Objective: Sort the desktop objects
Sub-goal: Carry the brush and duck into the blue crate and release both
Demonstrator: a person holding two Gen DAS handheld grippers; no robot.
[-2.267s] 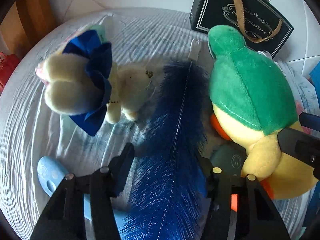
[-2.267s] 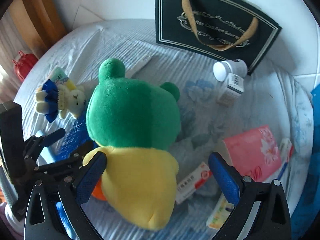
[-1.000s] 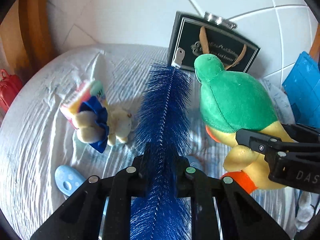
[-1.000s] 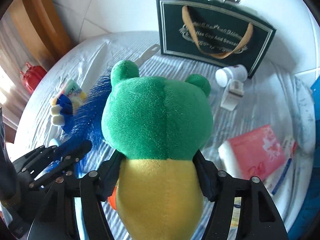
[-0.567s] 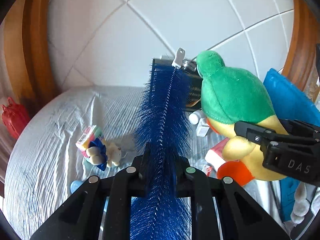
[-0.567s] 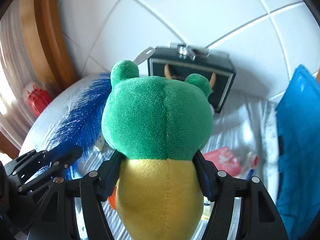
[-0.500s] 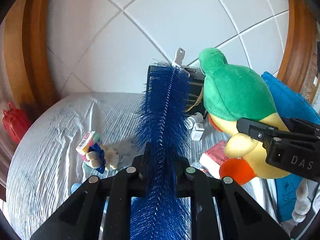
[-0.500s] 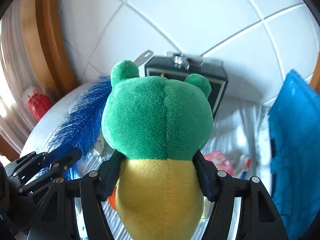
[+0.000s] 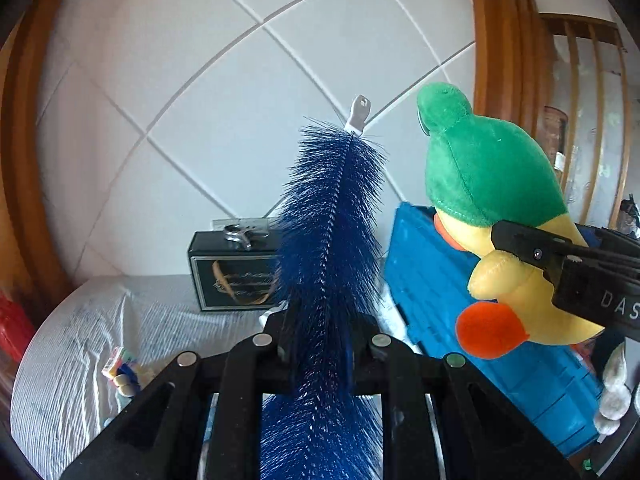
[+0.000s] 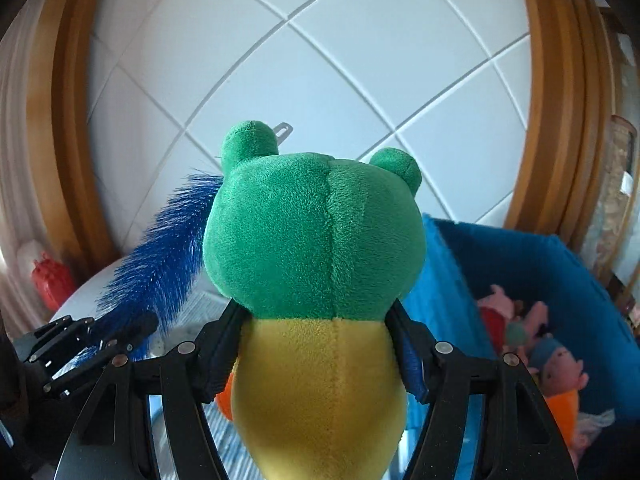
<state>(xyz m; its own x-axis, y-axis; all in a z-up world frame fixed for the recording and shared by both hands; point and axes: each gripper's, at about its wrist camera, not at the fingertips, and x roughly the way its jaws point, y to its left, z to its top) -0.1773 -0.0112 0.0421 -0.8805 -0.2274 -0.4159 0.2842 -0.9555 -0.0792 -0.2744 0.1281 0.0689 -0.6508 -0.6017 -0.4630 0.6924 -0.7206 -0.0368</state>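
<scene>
White tiled wall [image 9: 200, 92] behind; left gripper [image 9: 320, 344] clamps the bristly blue brush [image 9: 332, 216], right gripper [image 10: 316, 344] squeezes the green-and-yellow plush frog [image 10: 316, 232] beside it

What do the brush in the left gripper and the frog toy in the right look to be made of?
Brush: fine blue synthetic-looking bristles around a twisted wire core, pale plastic-looking tip. Frog toy: soft plush fabric, matte short pile, stitched seam down the back; presumably stuffed.

bright, even daylight in both views. white tiled wall [image 9: 200, 100] evenly lit, no glare. strong fisheye bending: tile seams and wooden frame [image 10: 68, 120] curve toward edges; corners vignetted black. plush toy [image 10: 316, 236] ahead sharp; toys in blue bin [image 10: 560, 280] soft.
</scene>
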